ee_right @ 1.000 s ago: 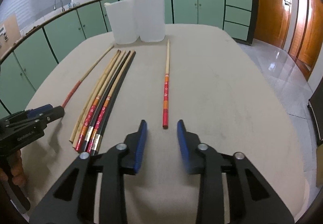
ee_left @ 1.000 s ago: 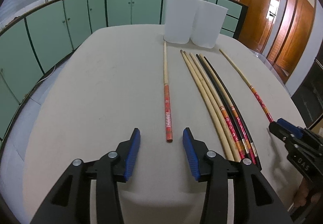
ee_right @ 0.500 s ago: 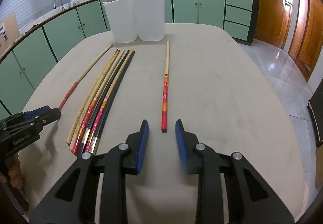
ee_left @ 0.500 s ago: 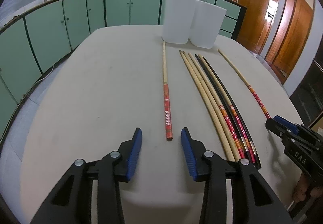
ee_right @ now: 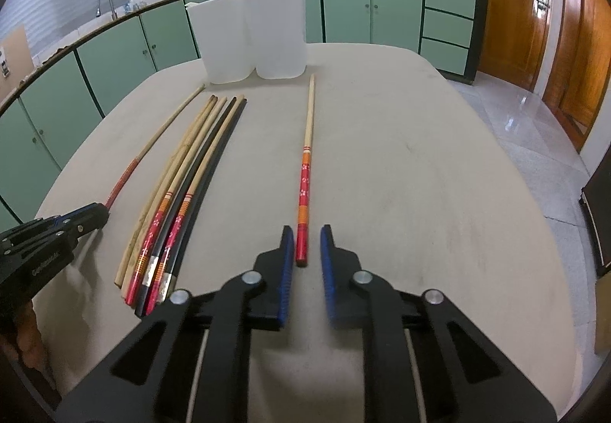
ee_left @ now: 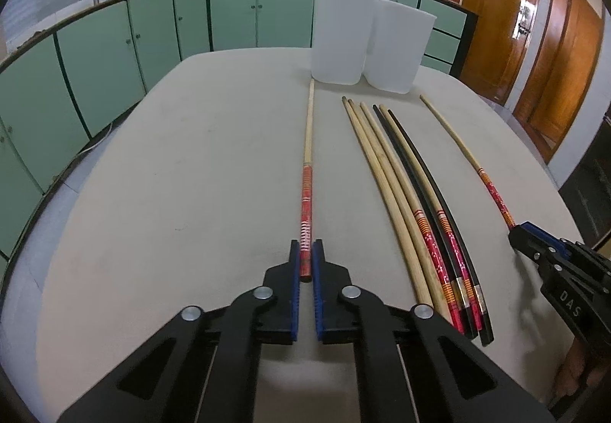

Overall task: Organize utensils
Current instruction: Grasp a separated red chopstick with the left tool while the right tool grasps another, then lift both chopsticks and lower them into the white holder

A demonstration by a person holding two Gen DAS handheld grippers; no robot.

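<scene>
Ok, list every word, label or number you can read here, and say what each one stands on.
"DAS": white letters on the black body of the right gripper, whose jaws are closing around the flowered red-and-orange wooden chopstick, not yet touching it.
Unreadable: a blurred white word on the black body of the left gripper.
Unreadable: white marks on the red-ended wooden chopstick clamped by the left gripper.
Nothing else shows text.

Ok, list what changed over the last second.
The left tool has shut on the red end of the left lone chopstick. The right tool has narrowed and is closing around the right lone chopstick, pads not yet touching. Both chopsticks, the bundle and the white containers lie as before.
</scene>
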